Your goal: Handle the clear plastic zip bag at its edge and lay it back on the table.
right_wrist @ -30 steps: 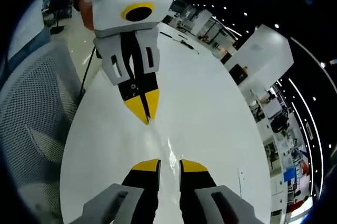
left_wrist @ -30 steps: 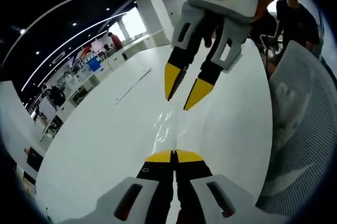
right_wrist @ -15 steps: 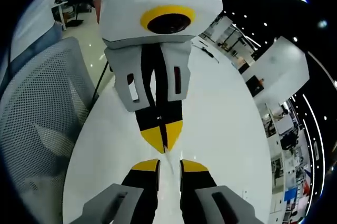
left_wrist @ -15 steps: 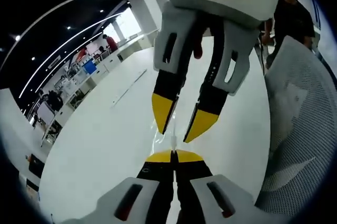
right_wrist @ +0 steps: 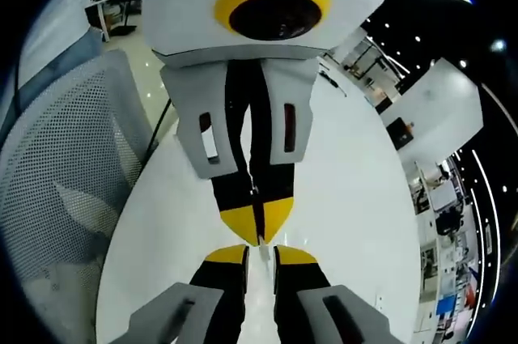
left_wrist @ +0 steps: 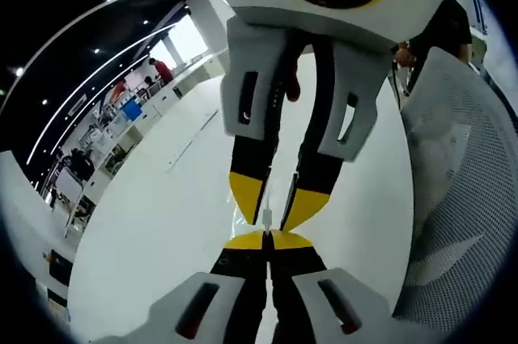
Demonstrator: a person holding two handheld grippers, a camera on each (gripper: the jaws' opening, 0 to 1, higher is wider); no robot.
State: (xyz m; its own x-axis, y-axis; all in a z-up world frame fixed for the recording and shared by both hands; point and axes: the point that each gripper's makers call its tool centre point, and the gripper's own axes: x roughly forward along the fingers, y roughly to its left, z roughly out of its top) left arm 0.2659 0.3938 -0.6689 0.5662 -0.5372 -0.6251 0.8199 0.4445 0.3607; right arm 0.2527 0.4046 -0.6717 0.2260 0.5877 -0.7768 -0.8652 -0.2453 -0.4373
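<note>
Two sets of hand-held tongs meet nose to nose over a glossy white tabletop [left_wrist: 154, 222] in an open-plan office. In the left gripper view, the left tongs [left_wrist: 265, 239] rise from the bottom edge with their yellow tips pressed together, clamping a thin sliver of the clear plastic zip bag [left_wrist: 265, 216] that stands up between them. Facing them, the right tongs [left_wrist: 275, 202] come down from the top, yellow tips slightly apart, one on either side of the same sliver of bag.

In the right gripper view the arrangement is mirrored: the right tongs [right_wrist: 260, 255] show a narrow gap between their two yellow tips, with the pale edge of the bag [right_wrist: 262, 252] running into that gap, while the left tongs [right_wrist: 256, 222] hang from above with their tips shut together just beyond. Whether the right tongs actually pinch the plastic cannot be told from either view. The bag itself is nearly invisible against the tabletop, apart from that edge between the two sets of tips.

A white mesh-backed chair [left_wrist: 457, 174] stands beside the tabletop, also seen in the right gripper view [right_wrist: 57, 182]. A person in dark clothing [left_wrist: 441, 32] stands behind the chair. Desks and people fill the office background [left_wrist: 121, 109] under rows of ceiling lights.
</note>
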